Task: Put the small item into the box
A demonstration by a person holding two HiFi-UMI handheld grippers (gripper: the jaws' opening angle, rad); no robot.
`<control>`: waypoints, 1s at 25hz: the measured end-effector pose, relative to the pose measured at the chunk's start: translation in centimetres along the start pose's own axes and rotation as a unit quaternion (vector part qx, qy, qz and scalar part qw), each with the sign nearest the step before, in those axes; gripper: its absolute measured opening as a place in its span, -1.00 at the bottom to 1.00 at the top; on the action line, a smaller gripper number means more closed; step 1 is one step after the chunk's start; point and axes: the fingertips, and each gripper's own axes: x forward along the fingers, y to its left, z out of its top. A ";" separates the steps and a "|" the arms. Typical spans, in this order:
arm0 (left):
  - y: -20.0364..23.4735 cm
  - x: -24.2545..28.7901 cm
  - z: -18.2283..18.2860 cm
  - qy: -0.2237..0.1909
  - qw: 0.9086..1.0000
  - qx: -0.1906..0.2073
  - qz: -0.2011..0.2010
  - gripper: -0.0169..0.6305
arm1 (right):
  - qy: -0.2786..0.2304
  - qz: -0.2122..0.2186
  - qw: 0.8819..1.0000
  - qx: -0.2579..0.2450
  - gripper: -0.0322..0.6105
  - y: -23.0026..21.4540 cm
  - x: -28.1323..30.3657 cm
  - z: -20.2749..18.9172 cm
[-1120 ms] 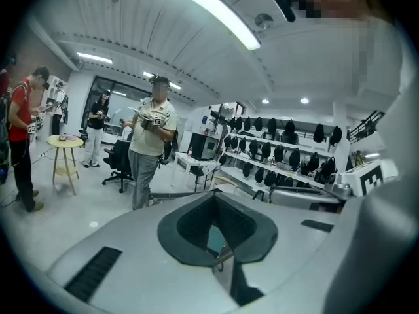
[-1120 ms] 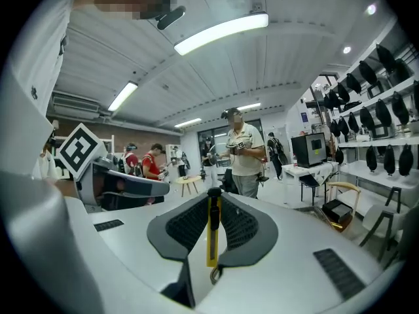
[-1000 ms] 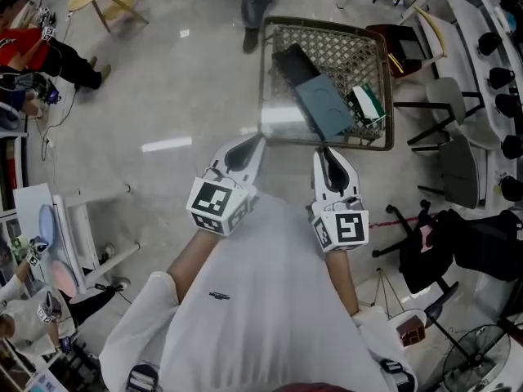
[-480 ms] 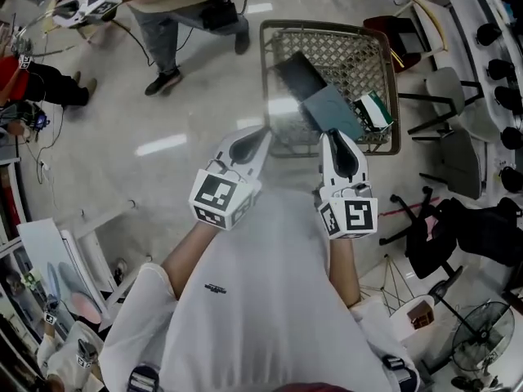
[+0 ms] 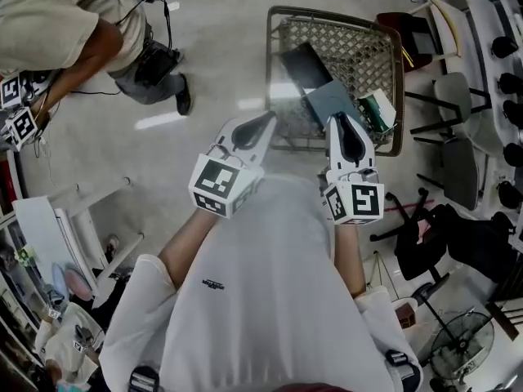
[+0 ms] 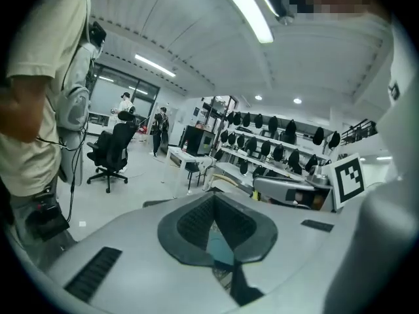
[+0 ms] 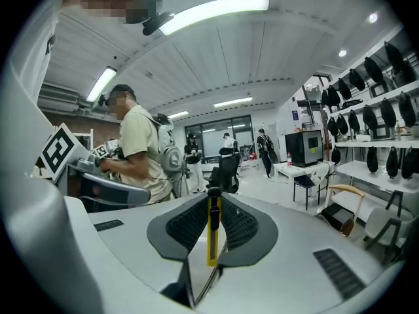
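Observation:
My right gripper [image 5: 340,122] [image 7: 213,195] is shut on a slim yellow utility knife [image 7: 211,234], which stands upright between its pads. Only its dark tip shows above the jaws. My left gripper [image 5: 267,122] [image 6: 213,199] is shut, with nothing between its pads. Both are held side by side at chest height, over the near edge of a wire mesh basket [image 5: 397,80]. In the basket lie a grey-teal flat box [image 5: 327,103], a black flat case [image 5: 303,65] and a small green and white carton [image 5: 378,111]. In the head view the knife is hidden.
A person in a beige shirt [image 5: 57,23] stands at the upper left, holding marker-cube grippers [image 5: 18,121]. Chairs [image 5: 458,158] and a black bag [image 5: 433,243] crowd the right side. A fan [image 5: 460,345] is at the lower right and white furniture [image 5: 69,219] at the left.
Both grippers have moved a little forward toward the basket. The person in beige has walked into the upper left of the view.

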 end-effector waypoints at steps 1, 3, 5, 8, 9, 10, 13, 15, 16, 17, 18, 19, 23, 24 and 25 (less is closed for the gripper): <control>0.0 0.1 -0.1 0.002 1.000 -0.004 0.005 -0.94 | 0.002 0.004 1.000 0.000 -0.75 -0.3 0.2 -0.1; 0.3 0.3 -0.6 0.008 1.000 -0.010 0.016 -0.94 | 0.006 0.015 1.000 -0.004 -0.75 -0.7 0.6 -0.3; 0.6 0.6 -0.9 0.010 1.000 -0.012 0.026 -0.94 | 0.009 0.023 1.000 -0.004 -0.75 -1.2 1.3 -0.9; 0.6 1.5 -1.2 0.011 0.999 -0.019 0.033 -0.94 | 0.017 0.035 0.999 -0.010 -0.75 -2.3 2.3 -1.6; 0.7 1.9 -1.3 0.012 0.999 -0.023 0.035 -0.94 | 0.020 0.039 0.999 -0.015 -0.75 -2.7 2.8 -1.7; 0.9 2.3 -1.4 0.014 0.999 -0.026 0.038 -0.94 | 0.021 0.042 0.999 -0.019 -0.75 -3.0 3.3 -1.8; 1.4 3.5 -2.3 0.022 0.998 -0.035 0.046 -0.94 | 0.030 0.053 0.998 -0.031 -0.75 -3.7 5.0 -2.9; 1.5 4.4 -3.1 0.026 0.997 -0.044 0.051 -0.94 | 0.039 0.066 0.996 -0.038 -0.75 -4.2 5.9 -4.1; 1.6 4.8 -3.4 0.028 0.997 -0.048 0.053 -0.94 | 0.043 0.075 0.995 -0.043 -0.75 -4.4 6.3 -4.6; 1.8 5.3 -3.7 0.030 0.997 -0.051 0.056 -0.94 | 0.046 0.083 0.994 -0.049 -0.75 -4.6 6.9 -5.1; 2.2 5.8 -4.0 0.033 0.996 -0.053 0.057 -0.94 | 0.048 0.090 0.993 -0.056 -0.75 -4.7 7.5 -5.7; 2.6 6.3 -4.3 0.036 0.996 -0.055 0.058 -0.94 | 0.052 0.095 0.992 -0.061 -0.75 -4.8 8.3 -6.2; 4.1 8.2 -5.8 0.045 0.994 -0.067 0.070 -0.94 | 0.072 0.122 0.986 -0.082 -0.75 -5.4 11.0 -8.1; 4.4 8.6 -5.9 0.045 0.994 -0.069 0.073 -0.94 | 0.079 0.130 0.984 -0.088 -0.75 -5.6 11.6 -8.6; 4.8 9.0 -6.0 0.045 0.994 -0.071 0.076 -0.94 | 0.086 0.137 0.982 -0.095 -0.75 -5.7 12.4 -9.1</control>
